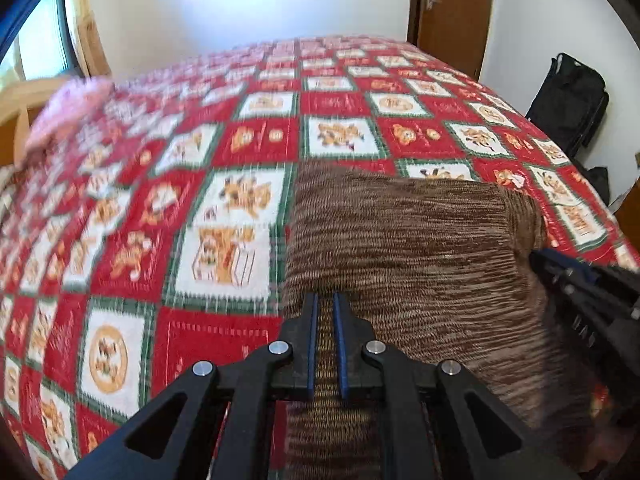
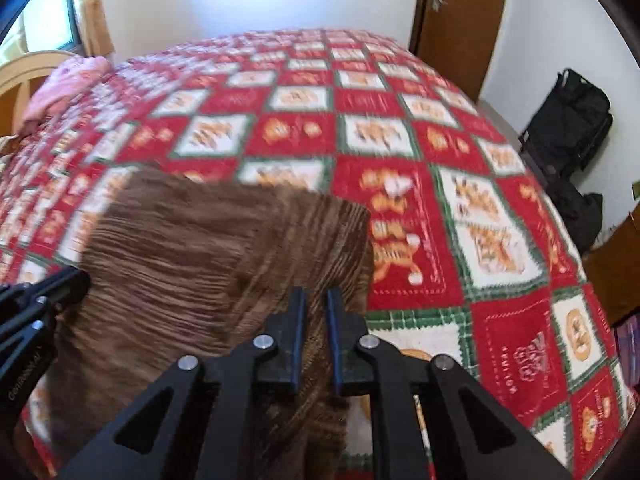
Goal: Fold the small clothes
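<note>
My left gripper (image 1: 325, 300) and right gripper (image 2: 316, 296) each pinch the brown ribbed knit garment (image 1: 408, 248) above the red patchwork bedspread (image 1: 160, 208).

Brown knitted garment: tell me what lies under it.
The brown knitted garment lies on the red checked bedspread, which shows all around it. Anything else beneath is covered.

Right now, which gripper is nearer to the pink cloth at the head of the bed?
Left. The left gripper sits on the brown garment's side toward the pink cloth; the right gripper is on its far side, farther away.
</note>
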### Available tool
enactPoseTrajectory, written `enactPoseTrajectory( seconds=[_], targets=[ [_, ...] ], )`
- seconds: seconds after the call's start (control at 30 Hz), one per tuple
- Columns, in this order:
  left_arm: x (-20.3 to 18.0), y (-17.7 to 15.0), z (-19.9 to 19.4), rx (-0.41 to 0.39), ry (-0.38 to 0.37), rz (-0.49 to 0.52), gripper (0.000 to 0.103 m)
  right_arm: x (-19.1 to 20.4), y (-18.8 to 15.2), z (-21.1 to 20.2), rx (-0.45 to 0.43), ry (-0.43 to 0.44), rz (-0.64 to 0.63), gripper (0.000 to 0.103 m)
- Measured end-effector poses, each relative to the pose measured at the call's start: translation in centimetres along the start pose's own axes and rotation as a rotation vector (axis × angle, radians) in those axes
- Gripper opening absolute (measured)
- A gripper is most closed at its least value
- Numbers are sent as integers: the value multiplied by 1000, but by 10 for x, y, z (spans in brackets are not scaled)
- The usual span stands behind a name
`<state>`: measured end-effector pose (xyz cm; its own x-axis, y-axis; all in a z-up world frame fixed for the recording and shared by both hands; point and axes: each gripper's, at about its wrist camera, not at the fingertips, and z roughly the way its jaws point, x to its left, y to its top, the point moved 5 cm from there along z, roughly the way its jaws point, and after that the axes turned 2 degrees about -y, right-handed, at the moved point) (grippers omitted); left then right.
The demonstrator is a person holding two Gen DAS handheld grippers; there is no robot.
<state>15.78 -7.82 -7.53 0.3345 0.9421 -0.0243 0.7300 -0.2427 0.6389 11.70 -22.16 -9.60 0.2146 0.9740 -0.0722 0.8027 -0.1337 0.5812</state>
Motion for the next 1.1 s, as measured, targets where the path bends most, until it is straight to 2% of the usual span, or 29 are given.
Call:
enactPoseTrajectory(
  seconds=[0.1,0.2,0.47,0.57,0.6,0.67,0.7,0.73,0.83,1.03,1.1],
  targets=[
    [-10,-1,1,-34,67,74,8,-8,4,5,-21,11,47,13],
    [-15,-2,2,-60,103,104,8,-14,14,14,-15,14,68,12],
    [-19,-1,3,-74,129,126,8,-11,23,22,-52,-11,26,12],
    [-16,-1,-1,-46,99,109,8,-14,21,14,-92,-7,35,13],
    [-14,-1,-2,-33,82,91,9,-16,20,7,-116,-9,42,16],
    [-10,-2,-6,-14,64,57,9,-28,15,-16,-187,-28,84,37],
    [-9,-3,-8,-8,59,44,9,-34,12,-27,-213,-29,104,60],
    [-9,-4,-10,-4,50,34,9,-39,6,-40,-237,-25,126,75],
    [-10,-10,-20,-5,38,28,9,-46,-13,-64,-261,-3,139,76],
    [-10,-22,-40,-8,40,42,9,-52,-46,-85,-269,-11,170,76],
    [-9,-25,-47,-9,6,31,9,-52,-52,-88,-279,-22,183,76]
  ],
)
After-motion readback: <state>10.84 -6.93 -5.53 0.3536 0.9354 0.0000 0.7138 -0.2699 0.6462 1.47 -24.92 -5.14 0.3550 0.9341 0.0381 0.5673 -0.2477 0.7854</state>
